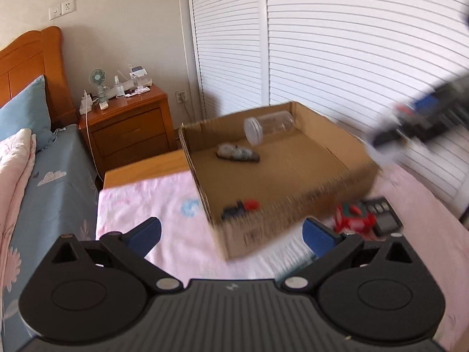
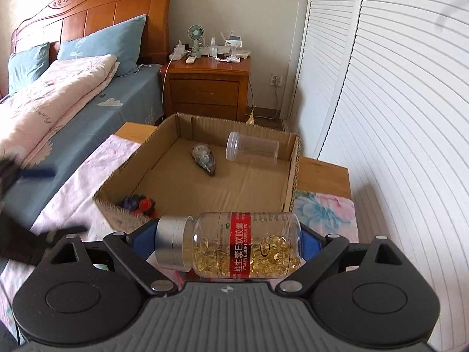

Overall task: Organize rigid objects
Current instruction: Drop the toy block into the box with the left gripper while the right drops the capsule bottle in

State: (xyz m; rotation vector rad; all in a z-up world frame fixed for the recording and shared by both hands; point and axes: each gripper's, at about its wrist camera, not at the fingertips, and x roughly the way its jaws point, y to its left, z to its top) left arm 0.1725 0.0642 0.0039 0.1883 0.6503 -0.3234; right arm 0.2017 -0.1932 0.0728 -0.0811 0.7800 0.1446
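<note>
A shallow cardboard box (image 1: 293, 205) sits on a pink cloth. Inside it lie a clear empty jar (image 1: 269, 126) on its side, a grey-and-dark lumpy object (image 1: 237, 152) and a small black-and-red toy (image 1: 240, 206). My left gripper (image 1: 231, 228) hovers open over the box's near corner, with nothing between its fingers. My right gripper (image 2: 228, 240) is shut on a vitamin capsule bottle (image 2: 234, 246), which lies sideways with its silver cap to the left, just short of the box (image 2: 293, 176). The jar (image 2: 252, 148) and the toy (image 2: 140, 204) also show in the right wrist view.
A red toy (image 1: 354, 218) and a dark flat device (image 1: 381, 214) lie on the cloth right of the box. A bed (image 2: 73, 96) runs along the left, a wooden nightstand (image 2: 205, 88) stands behind, and white louvred doors (image 2: 395, 117) close off the right.
</note>
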